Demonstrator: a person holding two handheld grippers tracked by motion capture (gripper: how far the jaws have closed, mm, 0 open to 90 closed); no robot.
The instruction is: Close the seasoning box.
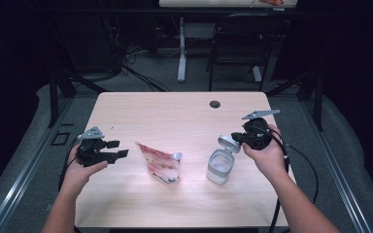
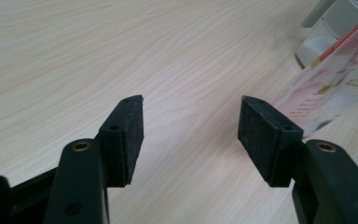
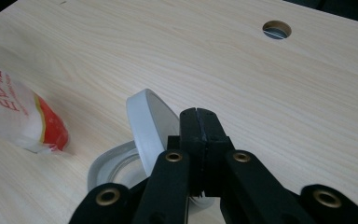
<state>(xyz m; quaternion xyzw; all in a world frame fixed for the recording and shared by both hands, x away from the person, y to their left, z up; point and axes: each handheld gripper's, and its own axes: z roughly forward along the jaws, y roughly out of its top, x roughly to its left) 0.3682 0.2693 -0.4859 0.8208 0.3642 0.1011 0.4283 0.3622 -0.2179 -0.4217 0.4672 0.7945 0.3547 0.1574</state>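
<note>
A red-and-white spouted pouch stands near the middle of the wooden table. To its right stands a white container with its flip lid raised. My left gripper is open just left of the pouch, pointing at it, with nothing between its jaws. My right gripper is shut, pads together, with its tip right beside the raised lid. Whether it touches the lid I cannot tell.
A round cable hole sits near the table's far edge. Beyond the table are a black chair, a desk leg and loose cables on the floor. Bare wood stretches across the far half of the table.
</note>
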